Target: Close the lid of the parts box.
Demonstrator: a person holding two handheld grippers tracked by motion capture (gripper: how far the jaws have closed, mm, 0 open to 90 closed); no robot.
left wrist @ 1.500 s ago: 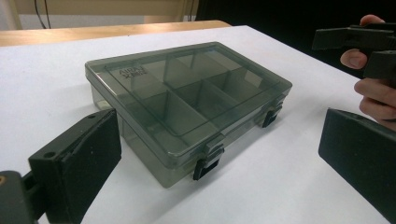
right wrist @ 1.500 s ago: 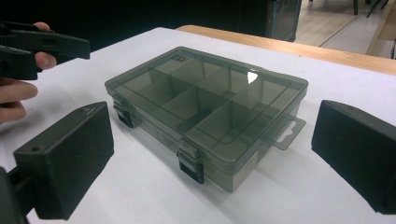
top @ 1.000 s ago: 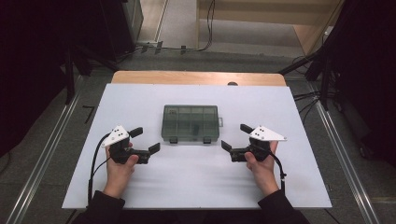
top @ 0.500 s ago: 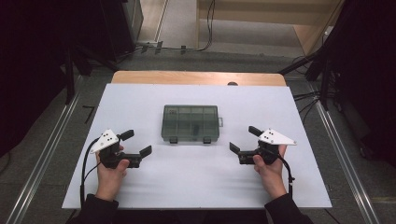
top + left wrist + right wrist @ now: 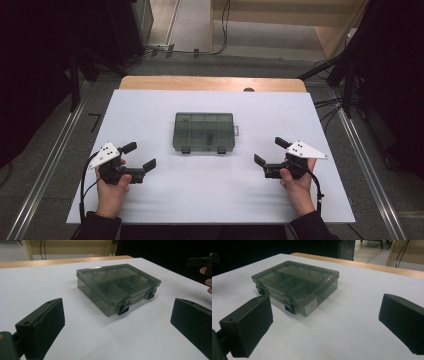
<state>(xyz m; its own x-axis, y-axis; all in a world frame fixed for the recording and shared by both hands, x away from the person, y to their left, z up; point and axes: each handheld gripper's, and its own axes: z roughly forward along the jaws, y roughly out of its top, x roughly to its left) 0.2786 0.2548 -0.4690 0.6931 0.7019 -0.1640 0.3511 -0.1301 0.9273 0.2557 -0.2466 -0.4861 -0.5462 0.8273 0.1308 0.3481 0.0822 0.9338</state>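
Both tools (image 5: 139,156) (image 5: 267,151) drawn apart from box (image 5: 204,132); label unreadable.

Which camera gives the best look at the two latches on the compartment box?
The left gripper view: both latches face it, close and shut. The right gripper view shows them more obliquely, and in the high view they are tiny tabs on the box.

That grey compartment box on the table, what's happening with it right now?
A person holds a two-jaw gripper in each hand at a white table. The compartment box sits shut in the middle, both front latches down, nothing touching it. The left gripper and right gripper rest either side of it, jaws open and empty, pointed toward the box.
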